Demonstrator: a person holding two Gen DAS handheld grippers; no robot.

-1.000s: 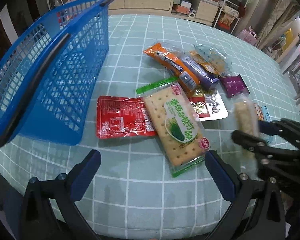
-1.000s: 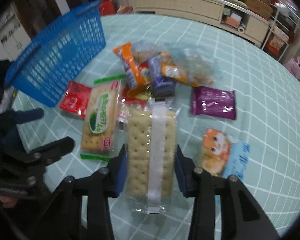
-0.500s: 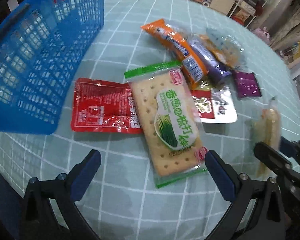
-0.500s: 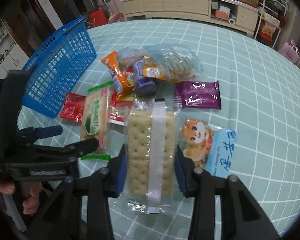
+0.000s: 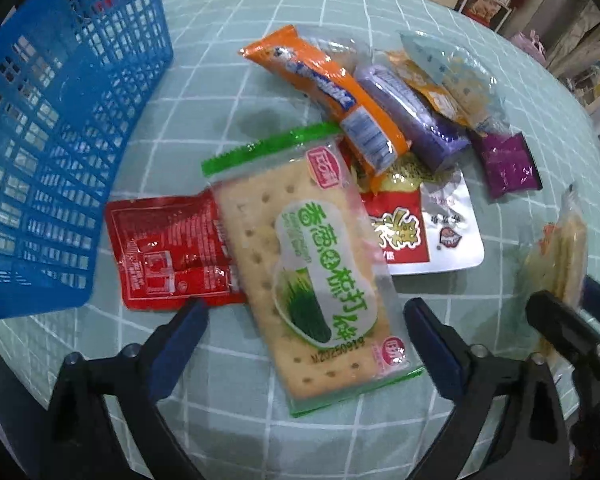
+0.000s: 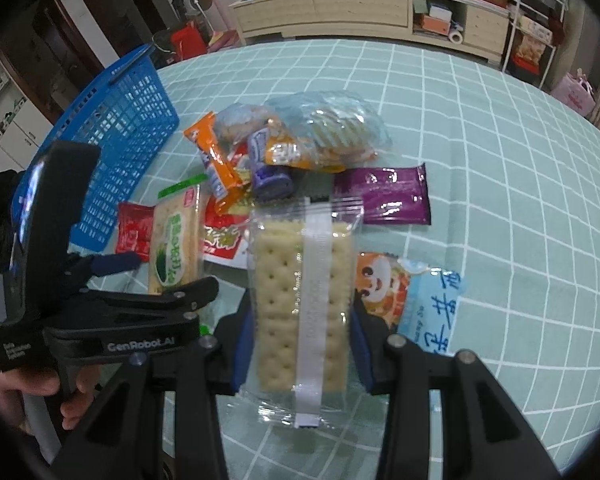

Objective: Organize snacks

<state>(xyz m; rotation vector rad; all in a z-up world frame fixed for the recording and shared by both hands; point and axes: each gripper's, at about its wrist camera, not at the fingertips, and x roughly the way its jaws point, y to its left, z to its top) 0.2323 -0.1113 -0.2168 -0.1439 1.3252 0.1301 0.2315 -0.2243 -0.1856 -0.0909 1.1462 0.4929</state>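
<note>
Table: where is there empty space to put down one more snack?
Bare checked tablecloth lies beyond and to the right of the purple packet. Another bare strip lies between the blue basket and the orange packet. The middle is crowded: the packets overlap, and the green-edged cracker pack covers part of the red sachet.

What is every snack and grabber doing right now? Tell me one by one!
Left hand-held gripper: open, closing around the green cracker pack.
Right hand-held gripper: shut on the clear cracker pack.
Green cracker pack: flat on the table, overlapping the red sachet.
Clear cracker pack: held, sealed.
Red sachet: lying flat.
Blue basket: beside the snacks; inside unclear.
Purple packet: lying flat, alone.
</note>
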